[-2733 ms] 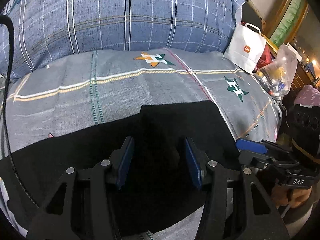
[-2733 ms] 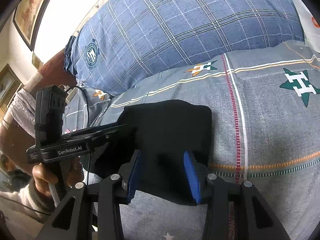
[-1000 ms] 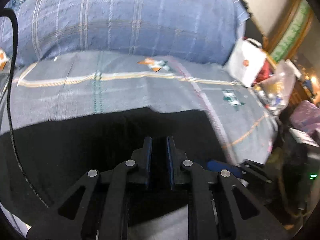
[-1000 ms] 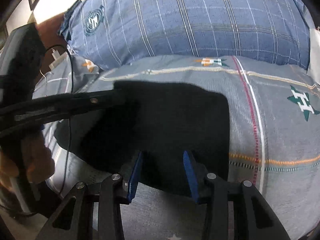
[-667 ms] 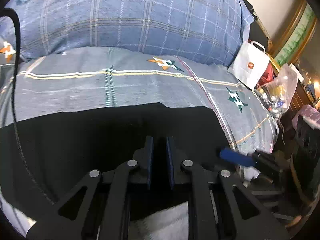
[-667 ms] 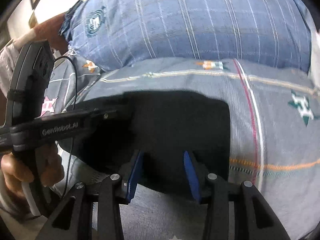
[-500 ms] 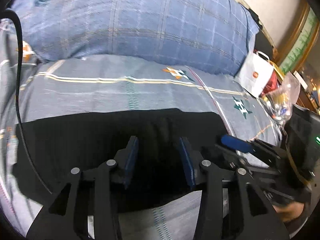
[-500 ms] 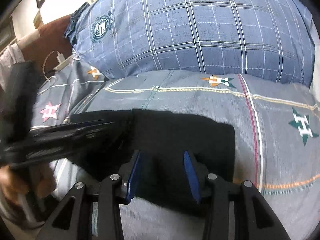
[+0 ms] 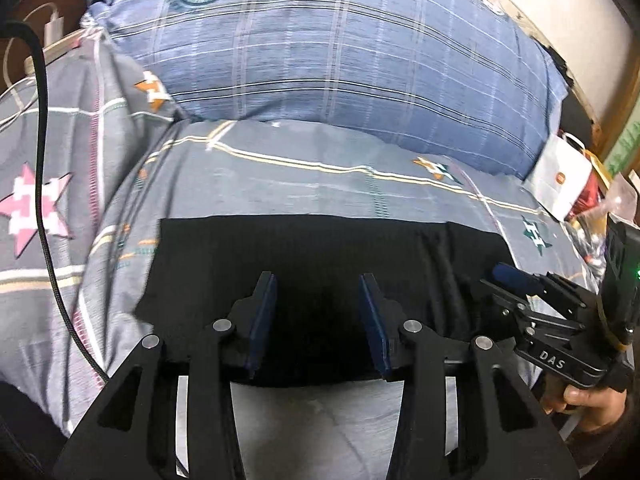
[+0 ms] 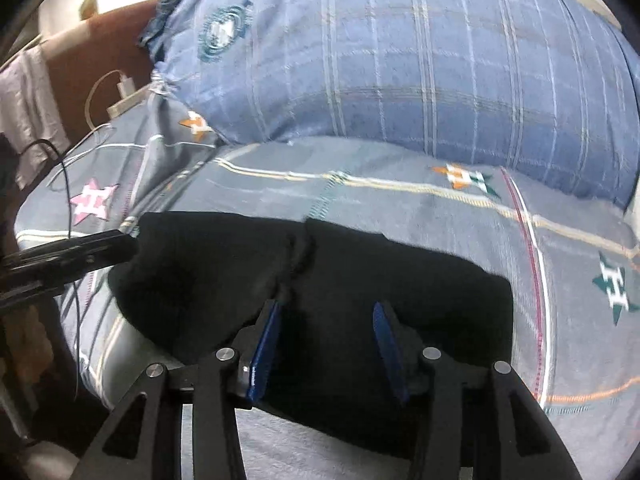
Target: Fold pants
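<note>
Far left, a white charger [image 9: 54, 26] w/ cable lies at the bed's edge, a black cable [image 9: 42, 160] trailing over the grey star-print bedspread [image 9: 280, 184]. Big blue plaid pillow [image 9: 340, 60] sits along the back. The black pants [image 9: 320, 264], folded into a flat rectangle, lie mid-bed near the front edge. Left hand-held gripper [image 9: 318, 320] hangs over the pants' near edge, jaws moderately apart, nothing pinched btwn the blue pads. Right hand-held gripper [image 10: 326, 344] is over the pants' right portion, jaws opening, cloth below them but not clamped. A crease runs thru the fabric just ahead of it. Further right, a hand [image 9: 592, 408] grips that tool's handle. White paper bag [image 9: 558, 184] stands at the bed's far right corner.
</note>
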Tool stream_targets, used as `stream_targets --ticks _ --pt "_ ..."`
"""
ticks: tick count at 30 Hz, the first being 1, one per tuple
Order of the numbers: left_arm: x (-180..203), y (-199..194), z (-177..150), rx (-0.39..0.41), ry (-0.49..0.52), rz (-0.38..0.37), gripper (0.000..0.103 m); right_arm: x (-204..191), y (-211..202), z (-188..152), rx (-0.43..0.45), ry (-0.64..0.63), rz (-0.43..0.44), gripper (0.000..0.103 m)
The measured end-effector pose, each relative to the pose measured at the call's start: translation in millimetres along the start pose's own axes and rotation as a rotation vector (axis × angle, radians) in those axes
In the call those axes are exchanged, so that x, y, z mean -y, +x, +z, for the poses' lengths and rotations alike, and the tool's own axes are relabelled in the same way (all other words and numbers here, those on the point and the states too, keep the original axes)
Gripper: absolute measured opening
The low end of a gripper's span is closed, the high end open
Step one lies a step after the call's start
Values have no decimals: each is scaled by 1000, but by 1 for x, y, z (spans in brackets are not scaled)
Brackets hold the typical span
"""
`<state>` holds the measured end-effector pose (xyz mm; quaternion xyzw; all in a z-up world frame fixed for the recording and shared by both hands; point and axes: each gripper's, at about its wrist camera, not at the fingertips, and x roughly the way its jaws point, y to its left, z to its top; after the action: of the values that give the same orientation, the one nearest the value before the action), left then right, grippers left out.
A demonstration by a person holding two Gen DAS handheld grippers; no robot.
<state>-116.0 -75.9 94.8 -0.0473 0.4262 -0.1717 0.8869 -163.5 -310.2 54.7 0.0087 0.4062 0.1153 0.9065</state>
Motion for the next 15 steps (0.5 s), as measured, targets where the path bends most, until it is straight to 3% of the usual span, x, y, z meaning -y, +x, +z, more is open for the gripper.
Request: stream_targets --ticks 4,7,11,15 --pt "-12 -7 -5 5 -22 15 41 -12 26 -12 -68 -13 47 48" --pt "-24 -11 -10 6 -47 21 41 -25 23 -9 -70 -81 5 49" --pt "-48 -17 -20 -2 -127 11 48 -30 5 2 -16 -88 59 49" --pt "-67 -20 -29 -20 -189 28 49 -25 14 3 -16 -45 65 49"
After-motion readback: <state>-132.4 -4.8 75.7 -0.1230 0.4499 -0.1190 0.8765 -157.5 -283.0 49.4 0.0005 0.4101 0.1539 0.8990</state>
